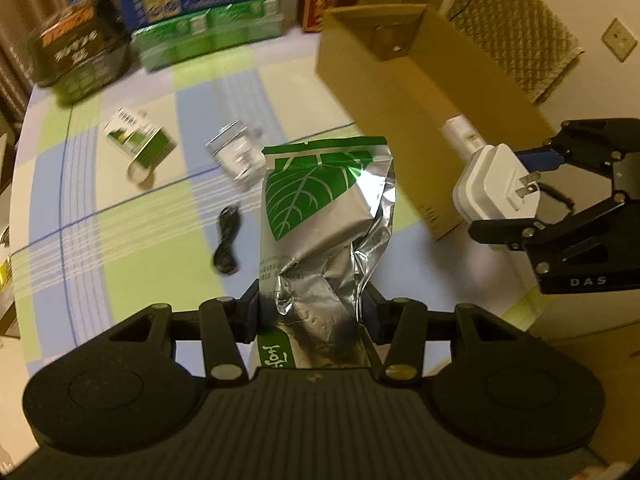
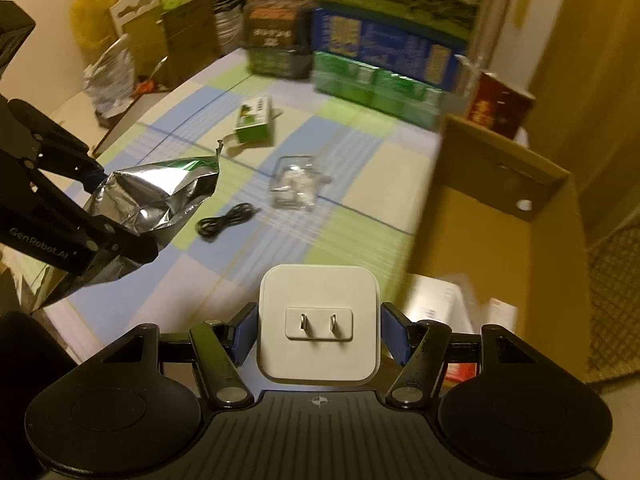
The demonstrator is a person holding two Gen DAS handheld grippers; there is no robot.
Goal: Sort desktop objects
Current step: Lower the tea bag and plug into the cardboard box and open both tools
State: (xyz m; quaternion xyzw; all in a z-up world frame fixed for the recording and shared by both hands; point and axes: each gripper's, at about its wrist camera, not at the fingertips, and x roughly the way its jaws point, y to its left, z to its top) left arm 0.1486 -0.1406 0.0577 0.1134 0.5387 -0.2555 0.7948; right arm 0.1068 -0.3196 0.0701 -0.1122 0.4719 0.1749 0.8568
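**A:** What are you holding right now?

**B:** Your left gripper is clamped on the crumpled silver foil pouch with the green leaf print, pinching it near its lower end so the sealed top edge points away from you, off the table. Your right gripper is closed on the white square plug adapter with two flat prongs, blue pads pressed on both its sides, prongs facing the camera.

**A:** Where is the room to move?

**B:** To your right the open brown cardboard box stands on the table, its near wall close beside the adapter; white items lie blurred on its floor. The pouch hangs left of the box's corner edge, apart from it. The two grippers are near each other but not touching.

**A:** And what sits on the checked green, blue and cream tablecloth?

**B:** A coiled black cable lies just left of the pouch; beyond it a clear plastic case with white contents, and farther left a small green and white carton. All three lie well apart from the box. Stacked green and blue cartons line the far table edge, and the left table edge drops off beside the pouch.
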